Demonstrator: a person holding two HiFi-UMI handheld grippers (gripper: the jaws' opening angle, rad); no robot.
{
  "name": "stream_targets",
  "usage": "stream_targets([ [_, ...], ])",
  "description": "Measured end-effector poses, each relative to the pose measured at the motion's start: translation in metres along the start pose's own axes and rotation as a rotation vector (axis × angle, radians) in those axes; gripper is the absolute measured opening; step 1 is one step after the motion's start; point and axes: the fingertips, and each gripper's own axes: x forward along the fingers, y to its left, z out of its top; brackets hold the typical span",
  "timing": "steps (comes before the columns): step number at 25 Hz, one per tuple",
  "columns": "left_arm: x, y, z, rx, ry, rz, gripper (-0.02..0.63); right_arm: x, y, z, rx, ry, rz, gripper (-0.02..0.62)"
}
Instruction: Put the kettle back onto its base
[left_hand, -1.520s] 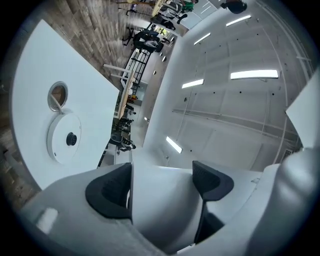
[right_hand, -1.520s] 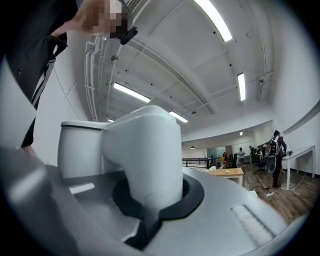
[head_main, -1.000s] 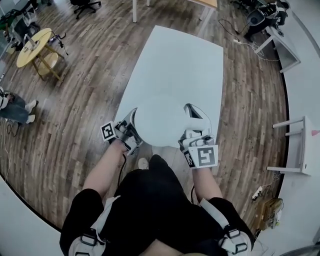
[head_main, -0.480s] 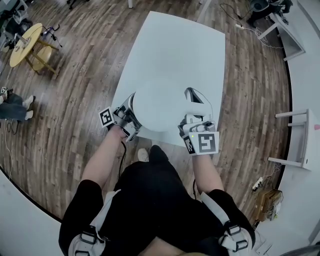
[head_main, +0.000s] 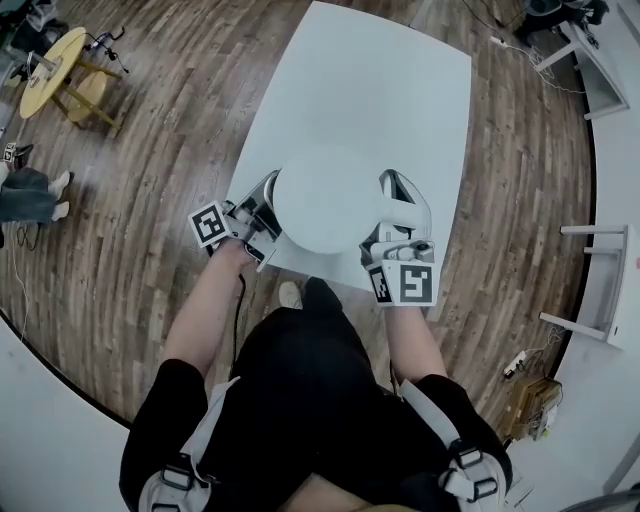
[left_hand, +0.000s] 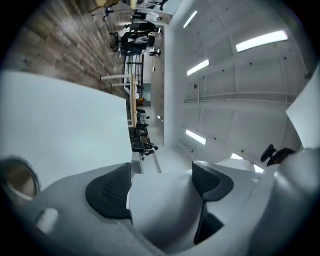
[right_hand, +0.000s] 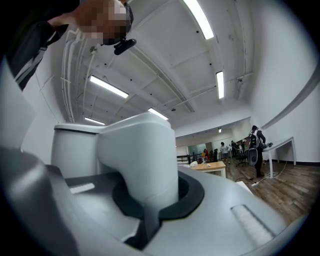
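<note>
Kettle (head_main: 325, 198), clamped by right hand-held gripper (right_hand: 150, 200) (handle (right_hand: 140, 155)) and left hand-held gripper (left_hand: 159, 186) (side), had advanced over table (head_main: 390, 90); base unseen.

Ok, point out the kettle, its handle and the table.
kettle (head_main: 325, 198), head view, middle of its round top
handle (right_hand: 139, 155), right gripper view, its upright white bar
table (head_main: 400, 90), head view, bare top

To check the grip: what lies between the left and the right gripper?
The white kettle, seen from above in the head view: the left gripper grips its side, the right gripper its handle.
</note>
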Motion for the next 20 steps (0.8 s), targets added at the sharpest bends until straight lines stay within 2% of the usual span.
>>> stream_targets([
  [3, -0.009, 0.007, 0.006, 0.199, 0.018, 0.128, 0.380, 0.001, 0.002, -0.009, -0.055, 0.022, 0.007, 0.005],
  [4, -0.012, 0.008, 0.008, 0.253, 0.023, 0.161, 0.337, 0.001, 0.003, -0.014, -0.071, 0.030, 0.011, 0.005],
  [6, -0.015, 0.005, 0.007, 0.311, 0.024, 0.185, 0.312, 0.000, 0.003, -0.024, -0.069, 0.047, 0.015, 0.005],
  [9, -0.014, -0.008, 0.002, 0.335, 0.017, 0.159, 0.187, -0.002, -0.001, -0.038, -0.013, 0.067, 0.003, 0.005],
  [11, -0.014, -0.015, 0.004, 0.383, 0.002, 0.162, 0.008, -0.002, -0.002, -0.045, 0.009, 0.072, 0.001, 0.005],
  [13, -0.014, -0.015, 0.004, 0.457, 0.004, 0.195, -0.002, -0.003, 0.000, -0.052, -0.002, 0.076, 0.008, 0.005],
  [15, -0.015, -0.010, 0.003, 0.493, -0.005, 0.221, -0.002, -0.003, 0.004, -0.059, -0.031, 0.083, 0.017, 0.005],
  [20, -0.022, 0.001, -0.001, 0.454, -0.004, 0.221, -0.002, -0.005, 0.008, -0.070, -0.044, 0.105, 0.032, 0.005],
])
